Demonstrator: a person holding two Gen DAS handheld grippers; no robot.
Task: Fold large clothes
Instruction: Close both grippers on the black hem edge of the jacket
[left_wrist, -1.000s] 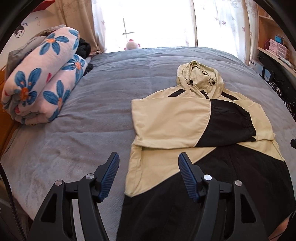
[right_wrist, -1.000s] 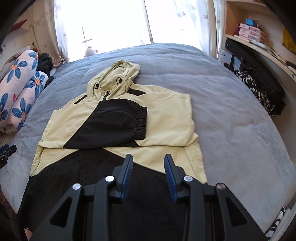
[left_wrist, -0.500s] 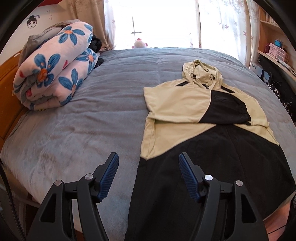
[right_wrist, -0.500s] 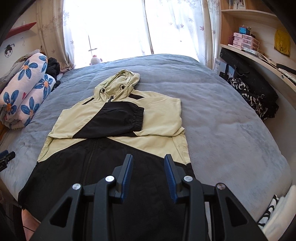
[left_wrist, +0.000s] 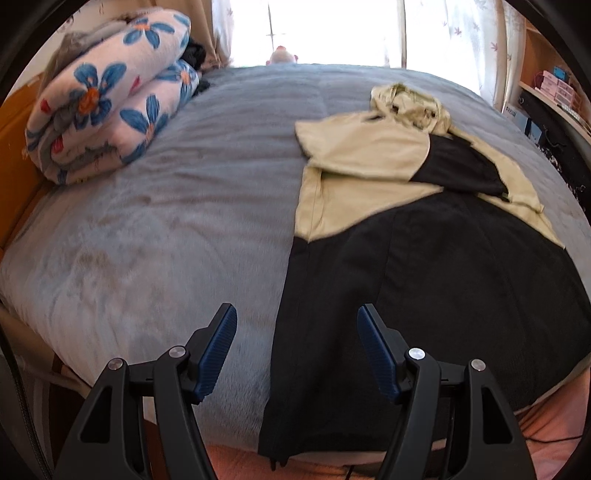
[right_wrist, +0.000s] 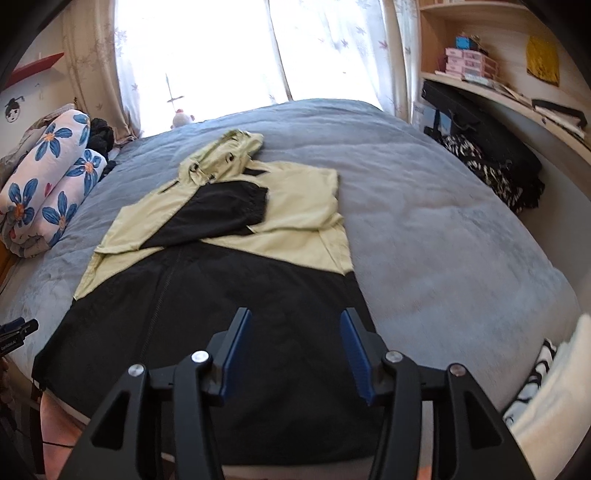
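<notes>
Bed (right_wrist: 461, 236) with grey cover, window behind, shelves on your right. One jacket (right_wrist: 207, 295), yellow top and black bottom, lies flat mid-bed, both sleeves folded across chest, hem at near edge. One floral quilt roll (left_wrist: 107, 110). Left hand-held gripper (left_wrist: 297, 314) spread, empty; right hand-held gripper (right_wrist: 295, 317) just opened wider, nothing between.

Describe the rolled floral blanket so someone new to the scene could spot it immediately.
Start at the grey-blue bed, with the yellow-and-black hooded jacket spread in its middle. Look to the bed's far left edge, near the window: the blanket lies there, a fat pale-pink roll printed with big blue flowers, the only patterned thing on the bed.
</notes>
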